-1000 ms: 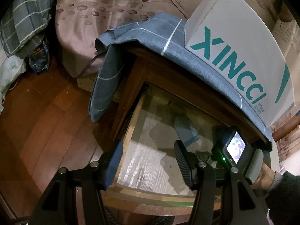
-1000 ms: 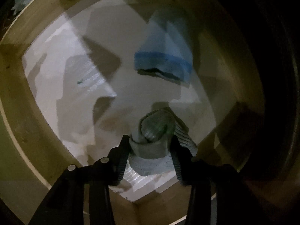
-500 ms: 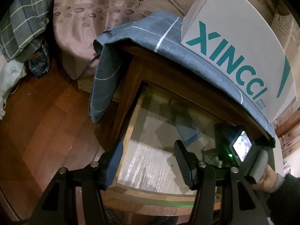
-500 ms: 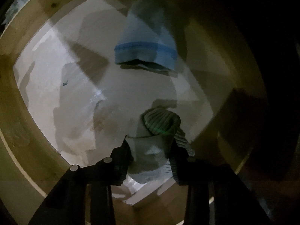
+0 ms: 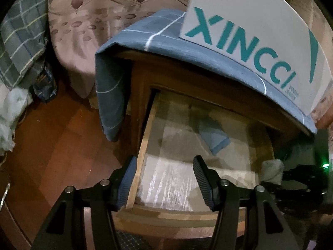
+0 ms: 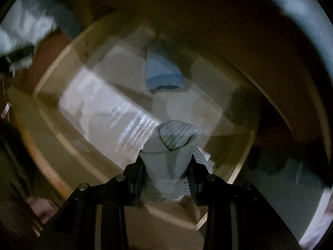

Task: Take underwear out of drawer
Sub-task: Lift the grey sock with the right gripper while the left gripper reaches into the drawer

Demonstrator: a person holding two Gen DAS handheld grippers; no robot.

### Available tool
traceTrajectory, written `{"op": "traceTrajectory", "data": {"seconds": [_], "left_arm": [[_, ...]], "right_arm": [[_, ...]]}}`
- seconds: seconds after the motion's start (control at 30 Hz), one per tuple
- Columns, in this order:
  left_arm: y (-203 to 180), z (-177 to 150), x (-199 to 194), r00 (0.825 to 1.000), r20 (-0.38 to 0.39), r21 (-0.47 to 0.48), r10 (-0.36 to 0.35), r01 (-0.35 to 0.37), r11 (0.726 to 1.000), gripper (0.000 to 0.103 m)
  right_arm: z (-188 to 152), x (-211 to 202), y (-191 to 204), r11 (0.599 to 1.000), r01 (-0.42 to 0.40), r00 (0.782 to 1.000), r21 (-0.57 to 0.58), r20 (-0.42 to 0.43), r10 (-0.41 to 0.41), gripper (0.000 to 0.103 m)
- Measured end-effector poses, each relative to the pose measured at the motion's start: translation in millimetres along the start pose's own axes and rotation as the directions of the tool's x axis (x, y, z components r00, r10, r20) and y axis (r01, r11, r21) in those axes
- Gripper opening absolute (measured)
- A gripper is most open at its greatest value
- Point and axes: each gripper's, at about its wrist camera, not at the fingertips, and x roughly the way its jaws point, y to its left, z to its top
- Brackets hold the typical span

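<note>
While my left gripper (image 5: 164,179) hangs over the near left corner of the open drawer (image 5: 143,145), its two fingers stand well apart with nothing between them; the left finger (image 5: 127,184) sits outside the drawer's wooden side rail, the right one over the pale lined bottom. Biggest around it are the bed (image 5: 89,20) with its brown patterned cover, the wooden floor (image 5: 54,145) and the nightstand (image 5: 187,83), draped with a blue checked cloth (image 5: 145,35) on which a white box (image 5: 249,31) with teal lettering stands. The drawer is pulled out from under that top. A folded light blue underwear (image 5: 214,139) lies toward the back of the drawer floor, apart from both tools.

My right gripper (image 6: 167,173) is clamped on a rolled grey underwear (image 6: 170,158), its ribbed striped band (image 6: 177,133) bulging out past the fingertips. The bundle hangs clear above the drawer (image 6: 52,112) bottom; the light blue piece (image 6: 162,77) lies beyond it.

From the left camera the grey bundle (image 5: 270,169) shows only as a pale lump at the right edge, and the tool holding it is mostly lost in darkness. The right view is blurred, its edges dark; I cannot make out what lies at the lower left there.
</note>
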Motion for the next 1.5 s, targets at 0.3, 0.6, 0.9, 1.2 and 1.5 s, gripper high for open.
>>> {"op": "traceTrajectory", "data": {"seconds": [0.3, 0.6, 0.9, 1.2, 1.5], "left_arm": [[-12.5, -1.1, 6.3, 0.999, -0.014, 0.064, 0.047, -0.046, 0.997, 0.058], [-58.2, 2.3, 14.6, 0.998, -0.017, 0.382, 0.062, -0.051, 0.923, 0.058], [-104.9, -16.3, 39.3, 0.981, 0.142, 0.836, 0.133, -0.191, 0.515, 0.058], [-121.3, -28.5, 86.7, 0.987, 0.117, 0.961, 0.108, -0.140, 0.238, 0.058], [-141.2, -30.7, 129.7, 0.996, 0.070, 0.995, 0.049, -0.073, 0.072, 0.058]], "right_arm": [[-23.6, 22.3, -26.3, 0.959, -0.036, 0.997, 0.281, 0.070, 0.017, 0.033], [-27.5, 11.4, -29.1, 0.942, -0.067, 0.994, 0.330, 0.107, 0.033, 0.033], [-27.1, 11.4, -30.2, 0.932, -0.091, 0.992, 0.351, 0.112, 0.054, 0.033], [-32.5, 14.3, -40.5, 0.909, -0.130, 0.989, 0.396, 0.112, 0.093, 0.033], [-29.6, 18.2, -38.8, 0.907, -0.146, 0.989, 0.395, 0.092, 0.119, 0.033]]}}
